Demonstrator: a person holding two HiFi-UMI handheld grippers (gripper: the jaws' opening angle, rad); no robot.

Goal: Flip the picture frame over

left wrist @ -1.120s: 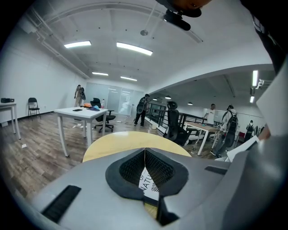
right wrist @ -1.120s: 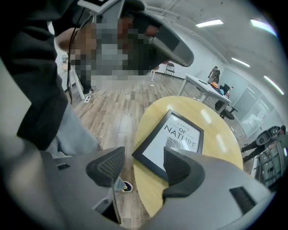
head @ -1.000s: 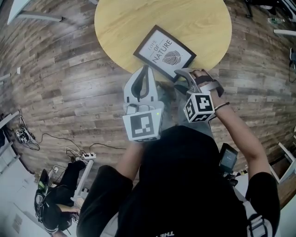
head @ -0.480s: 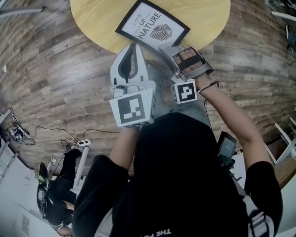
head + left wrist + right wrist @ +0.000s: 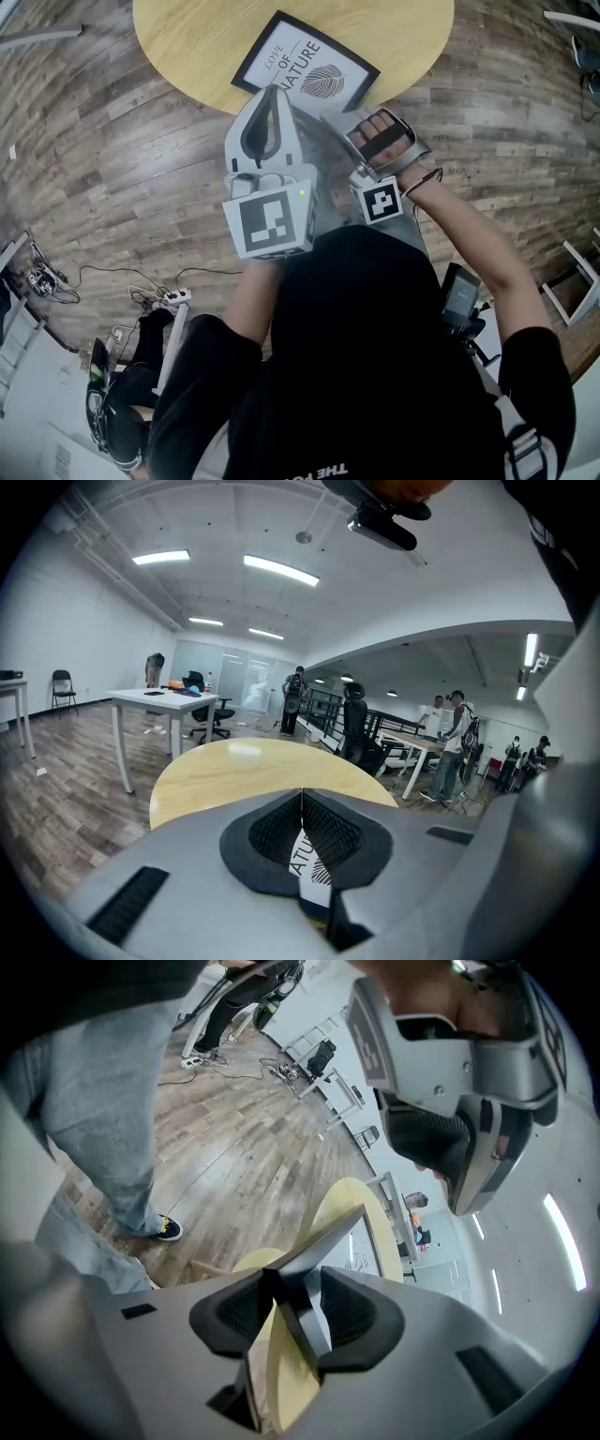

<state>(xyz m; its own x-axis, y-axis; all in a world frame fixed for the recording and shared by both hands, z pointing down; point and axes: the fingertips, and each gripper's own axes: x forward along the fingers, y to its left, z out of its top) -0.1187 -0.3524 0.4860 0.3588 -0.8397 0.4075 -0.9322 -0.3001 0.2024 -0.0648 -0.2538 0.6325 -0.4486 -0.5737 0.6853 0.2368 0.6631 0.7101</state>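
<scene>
The black picture frame (image 5: 305,66) lies print side up on the round wooden table (image 5: 187,37), near its front edge. My right gripper (image 5: 330,116) reaches in from the right, and its jaws are closing on the frame's near corner (image 5: 298,1316). In the right gripper view (image 5: 292,1283) both pads touch that corner. My left gripper (image 5: 272,91) is shut with nothing between its pads, its tip just over the frame's near edge. In the left gripper view (image 5: 302,799) part of the print (image 5: 314,874) shows below the closed pads, with the table top (image 5: 244,766) beyond.
Wood-plank floor surrounds the table. A power strip with cables (image 5: 169,298) lies on the floor at the left. In the left gripper view a white table (image 5: 159,697), office chairs and several standing people (image 5: 455,742) are far behind.
The right gripper has rolled over and its jaws have closed in on the frame's near corner. Both grippers have come a little lower and closer to the frame.
</scene>
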